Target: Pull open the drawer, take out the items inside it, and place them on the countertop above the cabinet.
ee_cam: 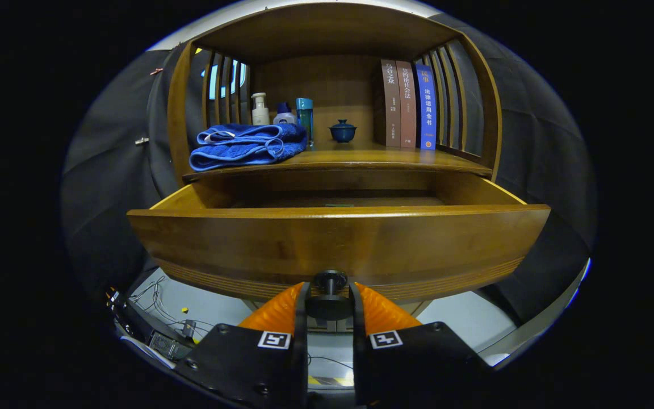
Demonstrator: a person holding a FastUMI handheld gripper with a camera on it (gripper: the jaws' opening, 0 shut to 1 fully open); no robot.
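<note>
The gripper (330, 301) has its 2 orange fingers (275, 312) clamped on the small dark knob (330, 280) at the front of the drawer (338, 241). Both fingers press the knob from each side.

The drawer is pulled out a good way, w/ its front board right ahead of the fingers. Its inside is dark and seen from low down, so I can't tell what lies in there. Maybe a small greenish thing near the back, but too dim to say.

Above the drawer is the countertop (361, 159). On it sit a folded blue towel (244, 146), some bottles (281, 111), a little blue bowl w/ lid (342, 130) and 3 books (409, 105).

The drawer looks like thick hard wood, so prob heavy and stiff. It won't bend. The knob is the only good spot to hold it. It's small and round and may be a bit slippy, so squeeze tight and pull straight, not sideways. Free room on the countertop is in the middle, btw towel and books.
</note>
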